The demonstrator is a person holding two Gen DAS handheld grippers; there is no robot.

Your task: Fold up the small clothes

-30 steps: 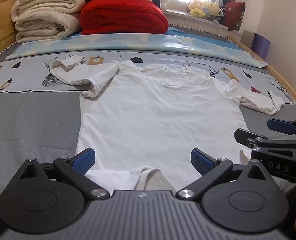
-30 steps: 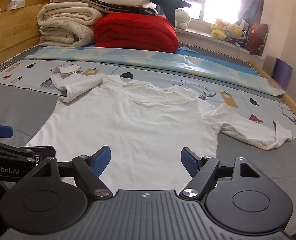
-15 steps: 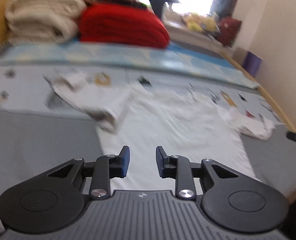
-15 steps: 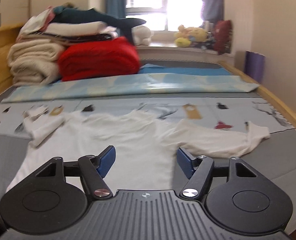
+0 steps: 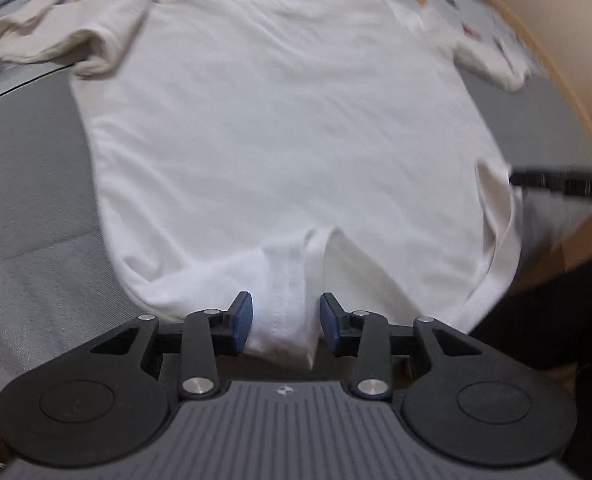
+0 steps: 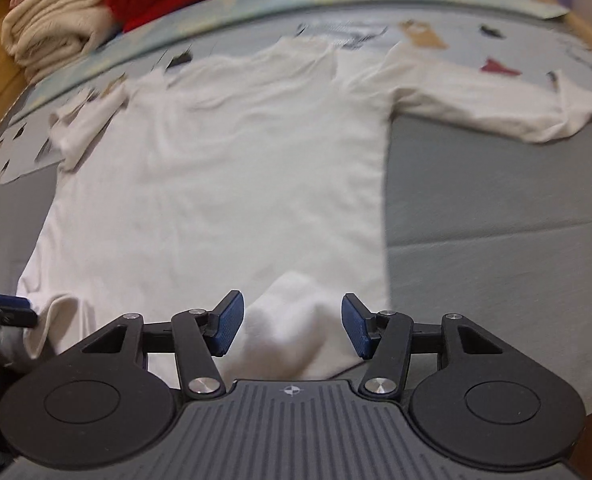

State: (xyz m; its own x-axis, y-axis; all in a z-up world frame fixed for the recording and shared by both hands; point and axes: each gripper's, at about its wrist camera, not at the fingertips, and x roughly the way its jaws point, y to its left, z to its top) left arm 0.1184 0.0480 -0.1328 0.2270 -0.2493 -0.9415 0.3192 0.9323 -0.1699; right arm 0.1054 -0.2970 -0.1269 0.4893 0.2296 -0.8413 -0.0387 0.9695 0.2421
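The step in hand is judged to be the grasp of the bottom hem, ahead of the first fold. The white shirt lies spread flat on the bed, collar toward 12 o'clock and hem toward 6 o'clock, with one sleeve out at 10 o'clock and the other at 2 o'clock. The left hand-held gripper points steeply down over a raised ridge of hem cloth; its jaws have just been opening slightly and stand partly spread, with the ridge between the blue pads, which do not visibly press on it. The right hand-held gripper sits over a second hump of hem; its jaws have just been closing but remain apart, with the cloth between them and not yet clamped. The next move calls for both pairs of jaws to close on the hem, then a level lift toward 12 o'clock so that both corners travel together. The shirt is a thin, soft knit with a stitched band at the hem and faint creases; it is likely to sag and bunch if gripped unevenly. The bed cover is a grey, matte weave, printed toward 12 o'clock.
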